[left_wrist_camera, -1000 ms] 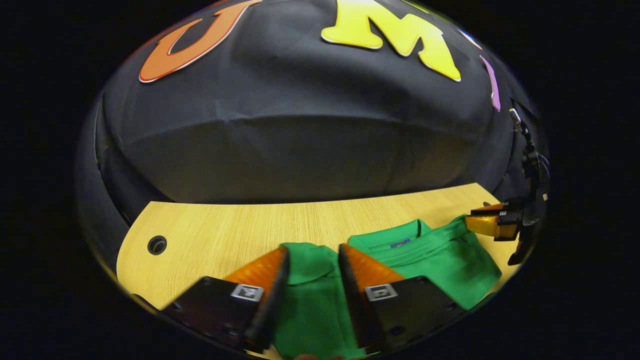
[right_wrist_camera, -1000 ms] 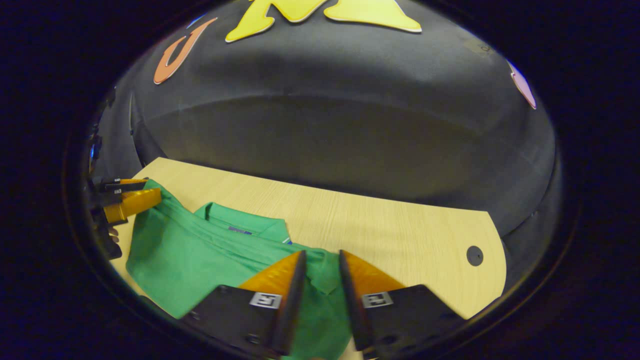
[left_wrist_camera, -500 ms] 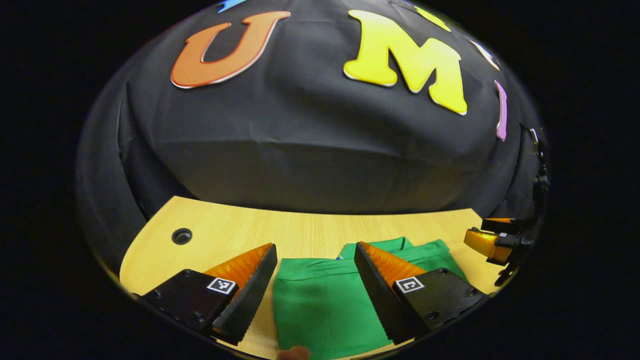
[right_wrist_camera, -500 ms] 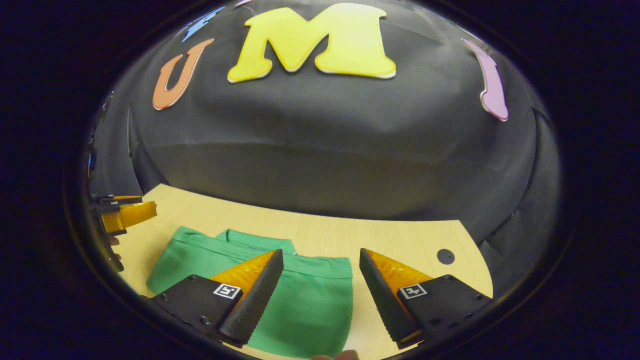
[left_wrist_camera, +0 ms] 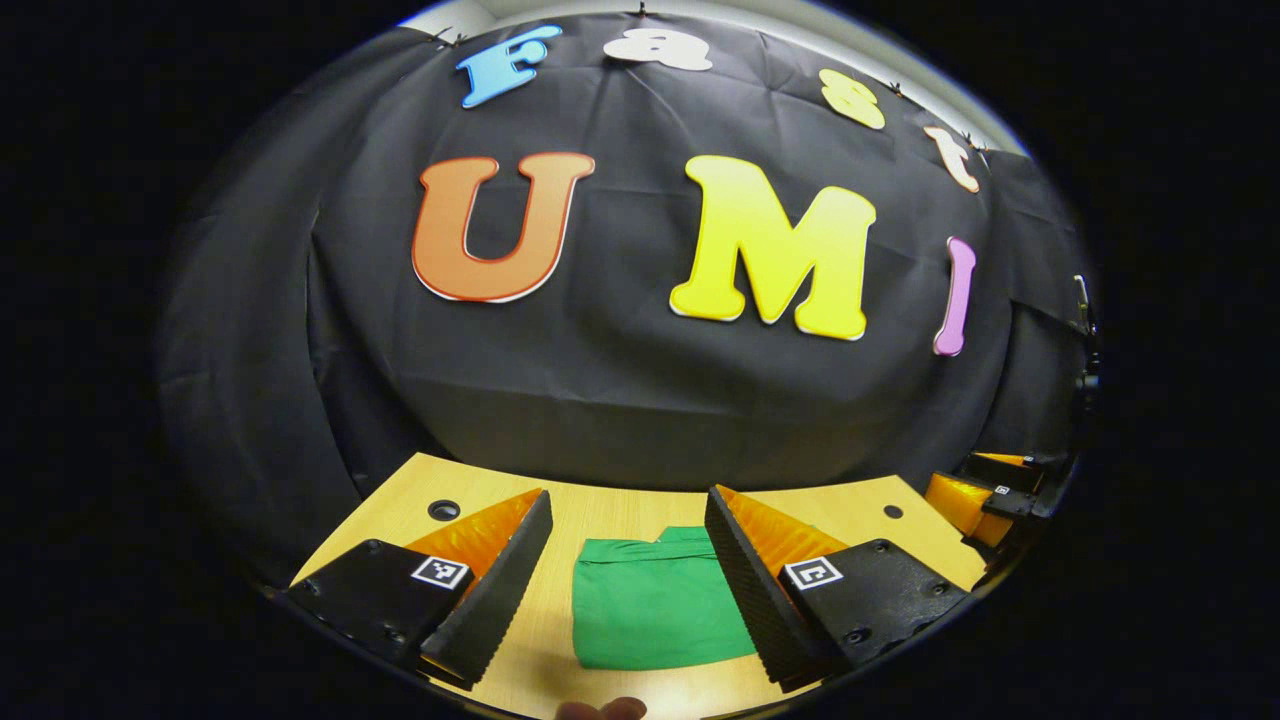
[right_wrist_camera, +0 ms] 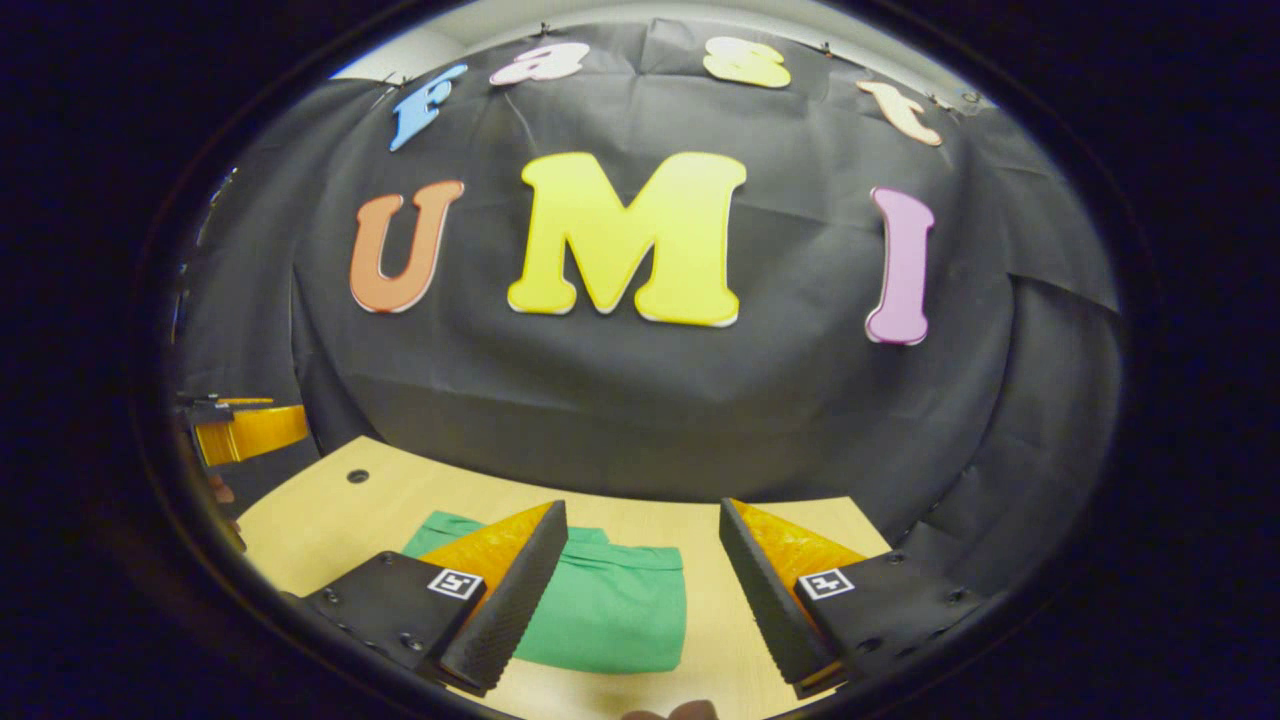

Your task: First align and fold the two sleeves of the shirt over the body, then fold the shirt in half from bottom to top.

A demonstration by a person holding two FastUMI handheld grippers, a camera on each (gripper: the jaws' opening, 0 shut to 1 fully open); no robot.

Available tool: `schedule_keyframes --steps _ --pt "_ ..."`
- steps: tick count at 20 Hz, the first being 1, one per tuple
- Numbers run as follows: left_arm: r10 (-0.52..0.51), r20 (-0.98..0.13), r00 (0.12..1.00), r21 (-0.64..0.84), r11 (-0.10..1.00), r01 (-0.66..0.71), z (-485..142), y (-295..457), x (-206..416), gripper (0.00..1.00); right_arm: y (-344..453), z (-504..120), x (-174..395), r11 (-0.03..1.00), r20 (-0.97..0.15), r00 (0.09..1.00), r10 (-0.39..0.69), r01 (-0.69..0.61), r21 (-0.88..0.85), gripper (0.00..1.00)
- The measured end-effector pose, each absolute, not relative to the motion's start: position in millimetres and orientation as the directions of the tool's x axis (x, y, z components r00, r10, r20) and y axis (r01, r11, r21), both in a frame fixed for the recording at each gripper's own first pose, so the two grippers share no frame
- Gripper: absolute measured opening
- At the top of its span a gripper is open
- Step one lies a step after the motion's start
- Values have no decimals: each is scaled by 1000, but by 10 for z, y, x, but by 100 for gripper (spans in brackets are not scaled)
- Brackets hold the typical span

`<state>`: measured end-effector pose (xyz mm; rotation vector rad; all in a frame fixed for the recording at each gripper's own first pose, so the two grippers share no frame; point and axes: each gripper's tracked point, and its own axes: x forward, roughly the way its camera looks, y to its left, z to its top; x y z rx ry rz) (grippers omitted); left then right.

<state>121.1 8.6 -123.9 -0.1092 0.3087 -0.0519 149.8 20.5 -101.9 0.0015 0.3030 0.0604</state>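
Green shirt (left_wrist_camera: 660, 600) lies flat on the wooden table (left_wrist_camera: 600, 505), folded into a compact rectangle; no sleeve sticks out past its edges, and the top layer's hem runs across the far side, over the collar end. In the left gripper view the left gripper (left_wrist_camera: 625, 560) is raised clear of the cloth with its jaws spread wide and nothing between them; the shirt sits at about 6 o'clock, framed in the gap but untouched. In the right gripper view the right gripper (right_wrist_camera: 640, 575) is likewise spread apart and empty, with the shirt at roughly 7 o'clock, partly behind its left finger. Each gripper also shows far off in the other's view: the right one at 4 o'clock in the left gripper view, the left one at 9 o'clock in the right gripper view, both well apart from the garment. Judgement: sleeve folds and the bottom-to-top fold both look done, and the task seems complete or nearly so. At most a small straightening of edges might remain; alignment of the hidden layers cannot be checked from here.
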Motion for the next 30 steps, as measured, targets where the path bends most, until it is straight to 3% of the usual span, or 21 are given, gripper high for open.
schedule_keyframes --steps 5,9,19,30 --pt "-57 -166 984 -78 996 44 -429 -48 628 98 320 -435 887 997 -218 974 66 -55 55 98" --pt "-55 -98 994 -33 998 52 -174 -110 245 98 270 -100 470 998 -140 989 43 -37 44 98" --pt "-46 -85 995 -26 999 44 -62 -131 -323 98 475 304 -183 998 -16 998 63 -63 -8 98" --pt "-9 -64 998 0 1000 9 45 -85 -361 98 432 261 -234 998 -40 997 62 -60 31 96"
